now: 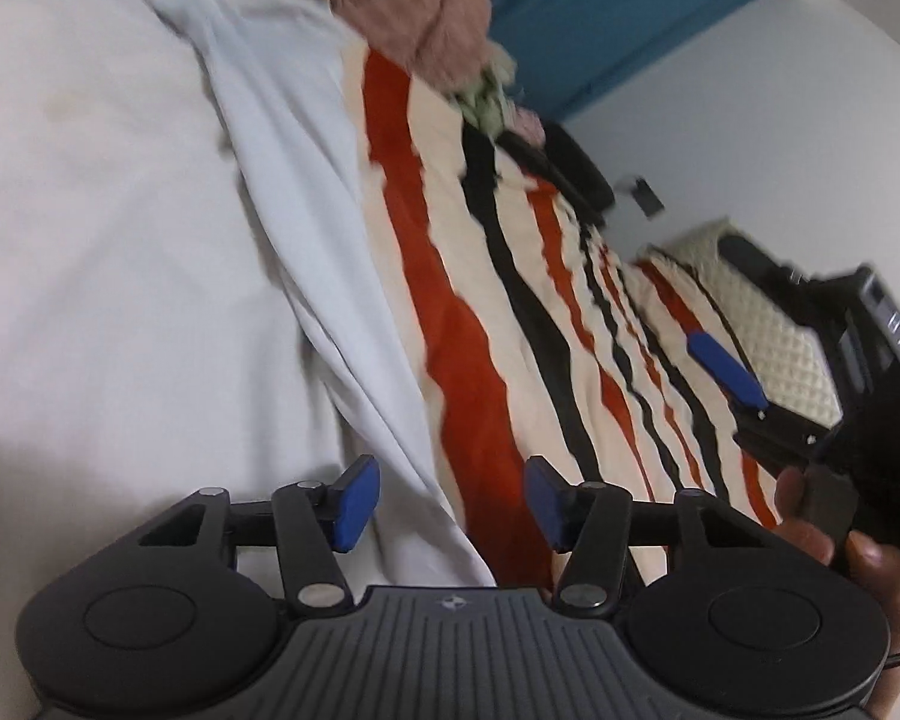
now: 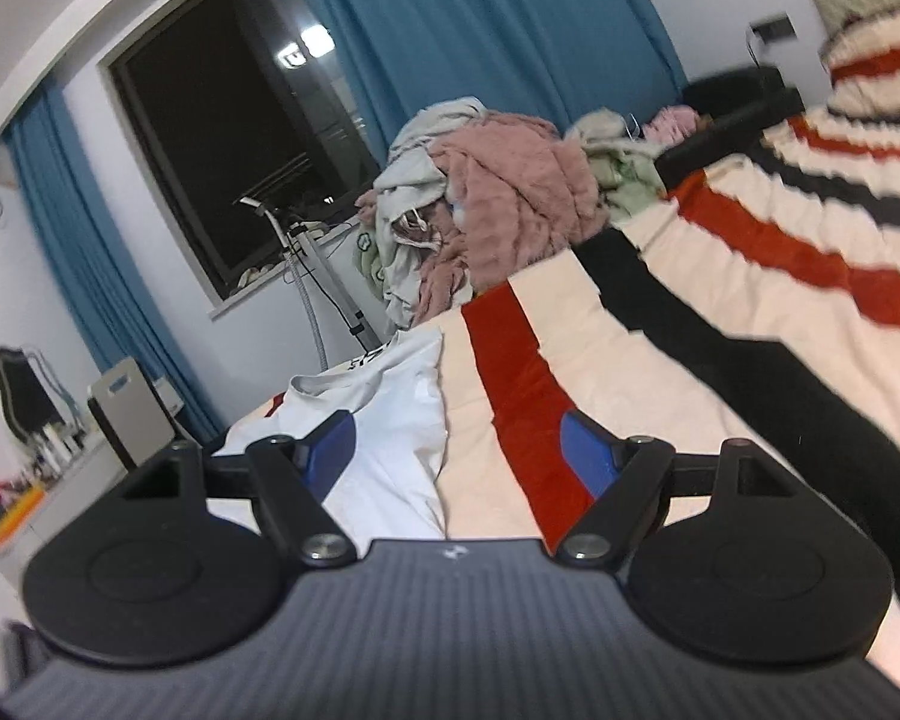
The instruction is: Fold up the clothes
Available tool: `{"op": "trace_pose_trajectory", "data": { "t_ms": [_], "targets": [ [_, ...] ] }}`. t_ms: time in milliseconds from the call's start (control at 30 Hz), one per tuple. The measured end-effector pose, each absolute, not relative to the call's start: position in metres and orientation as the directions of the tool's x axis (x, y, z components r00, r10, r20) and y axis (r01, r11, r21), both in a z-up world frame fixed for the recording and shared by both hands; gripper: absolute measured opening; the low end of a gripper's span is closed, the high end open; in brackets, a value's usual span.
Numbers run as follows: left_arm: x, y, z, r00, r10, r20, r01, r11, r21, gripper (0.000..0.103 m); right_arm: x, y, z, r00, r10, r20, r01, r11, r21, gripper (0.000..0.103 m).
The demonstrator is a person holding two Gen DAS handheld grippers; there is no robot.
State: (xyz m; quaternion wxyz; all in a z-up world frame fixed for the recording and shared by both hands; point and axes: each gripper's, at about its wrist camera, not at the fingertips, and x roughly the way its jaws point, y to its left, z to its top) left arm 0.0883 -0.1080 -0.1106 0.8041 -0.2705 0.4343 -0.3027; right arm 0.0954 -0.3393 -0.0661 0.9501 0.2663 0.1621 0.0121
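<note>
A white T-shirt (image 1: 306, 228) lies on the striped blanket (image 1: 450, 312), its edge running between the blue pads of my left gripper (image 1: 453, 501), which is open just above it. In the right wrist view the same white T-shirt (image 2: 390, 420) lies at the bed's left side, and my right gripper (image 2: 457, 450) is open over its edge and the striped blanket (image 2: 720, 276). My right gripper also shows at the right of the left wrist view (image 1: 732, 375), held by a hand, its blue finger (image 1: 726, 369) low over the blanket.
A heap of unfolded clothes (image 2: 498, 192), pink, grey and pale green, sits at the far end of the bed, also in the left wrist view (image 1: 414, 6). Blue curtains (image 2: 480, 18), a dark window (image 2: 222, 138) and a garment steamer stand (image 2: 318, 276) are beyond. A cluttered dresser (image 2: 36, 480) stands left.
</note>
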Motion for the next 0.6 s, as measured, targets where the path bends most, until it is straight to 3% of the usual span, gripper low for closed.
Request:
{"op": "trace_pose_trajectory", "data": {
  "t_ms": [100,233,433,600],
  "targets": [
    [0.090,-0.118,-0.127,0.418,-0.702,-0.578,0.243,0.699,-0.673,0.046,0.102,-0.339,-0.072,0.939,0.120,-0.322,0.064,0.860,0.507,0.078],
    [0.089,-0.123,-0.140,0.414,-0.680,-0.605,0.262,0.725,-0.637,0.005,0.108,-0.330,-0.077,0.922,0.148,-0.358,0.052,0.868,0.493,0.078],
    [0.067,-0.108,-0.118,0.477,-0.647,-0.595,0.294,0.756,-0.585,0.003,0.108,-0.326,-0.078,0.914,0.158,-0.374,0.046,0.875,0.481,0.078],
    [0.045,-0.066,-0.095,0.516,-0.678,-0.523,0.251,0.704,-0.665,0.003,0.106,-0.323,-0.079,0.906,0.179,-0.383,0.037,0.869,0.494,0.078]
  ]
}}
